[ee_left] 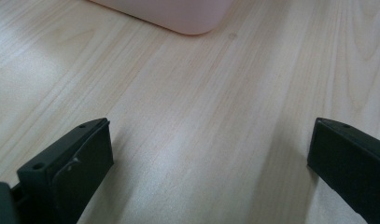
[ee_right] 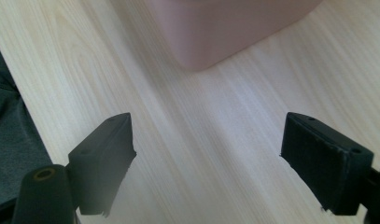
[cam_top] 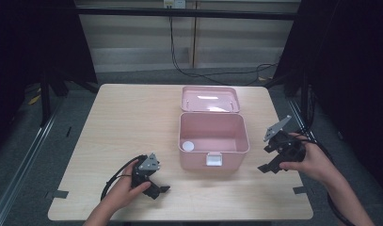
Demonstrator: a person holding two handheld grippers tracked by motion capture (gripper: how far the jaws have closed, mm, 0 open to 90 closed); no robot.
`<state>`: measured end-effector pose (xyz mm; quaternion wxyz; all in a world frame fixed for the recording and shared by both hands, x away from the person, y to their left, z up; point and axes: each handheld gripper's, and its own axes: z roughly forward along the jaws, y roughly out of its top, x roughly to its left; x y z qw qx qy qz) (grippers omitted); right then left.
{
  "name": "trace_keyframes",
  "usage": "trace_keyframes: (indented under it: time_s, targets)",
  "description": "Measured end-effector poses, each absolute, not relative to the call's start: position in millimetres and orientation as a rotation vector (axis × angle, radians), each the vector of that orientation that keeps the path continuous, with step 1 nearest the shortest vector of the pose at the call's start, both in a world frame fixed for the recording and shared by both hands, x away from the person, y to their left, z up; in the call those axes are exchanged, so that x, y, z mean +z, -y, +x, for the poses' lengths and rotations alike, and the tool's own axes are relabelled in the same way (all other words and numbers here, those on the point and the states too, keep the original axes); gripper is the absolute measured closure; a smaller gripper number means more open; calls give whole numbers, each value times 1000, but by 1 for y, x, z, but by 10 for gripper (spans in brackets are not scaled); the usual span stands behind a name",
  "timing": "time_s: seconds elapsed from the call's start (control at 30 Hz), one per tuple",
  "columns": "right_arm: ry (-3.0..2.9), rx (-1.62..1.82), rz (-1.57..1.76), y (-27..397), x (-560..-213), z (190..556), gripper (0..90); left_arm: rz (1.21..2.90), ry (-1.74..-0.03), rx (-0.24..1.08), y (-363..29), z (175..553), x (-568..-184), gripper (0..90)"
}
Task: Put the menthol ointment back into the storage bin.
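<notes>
I see the open pink box [cam_top: 213, 139] mid-table with its lid [cam_top: 211, 99] leaning back, and both empty, spread grippers flank it, my right gripper [cam_top: 270, 160] nearer its side than my left gripper [cam_top: 157, 188].

Left claw [cam_top: 157, 186] open, empty; right claw [cam_top: 267, 157] open, empty.

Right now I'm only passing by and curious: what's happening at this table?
A person sits at a wooden table with a gripper in each hand, either side of an open pink box, lid tipped back. A small white round thing lies inside, in the box's front left corner. The left gripper rests low at the box's front left, the right gripper hangs beside its right end. Both are open and hold nothing.
</notes>
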<state>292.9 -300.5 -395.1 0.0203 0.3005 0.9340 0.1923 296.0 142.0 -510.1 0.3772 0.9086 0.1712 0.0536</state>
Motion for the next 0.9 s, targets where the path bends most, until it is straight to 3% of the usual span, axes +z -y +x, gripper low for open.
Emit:
trace_keyframes:
  time_s: [0.9]
  targets:
    - [-2864, 696, 979, 301, -481, 271, 159, 2323, -440, 138, -142, 296, -510, 0]
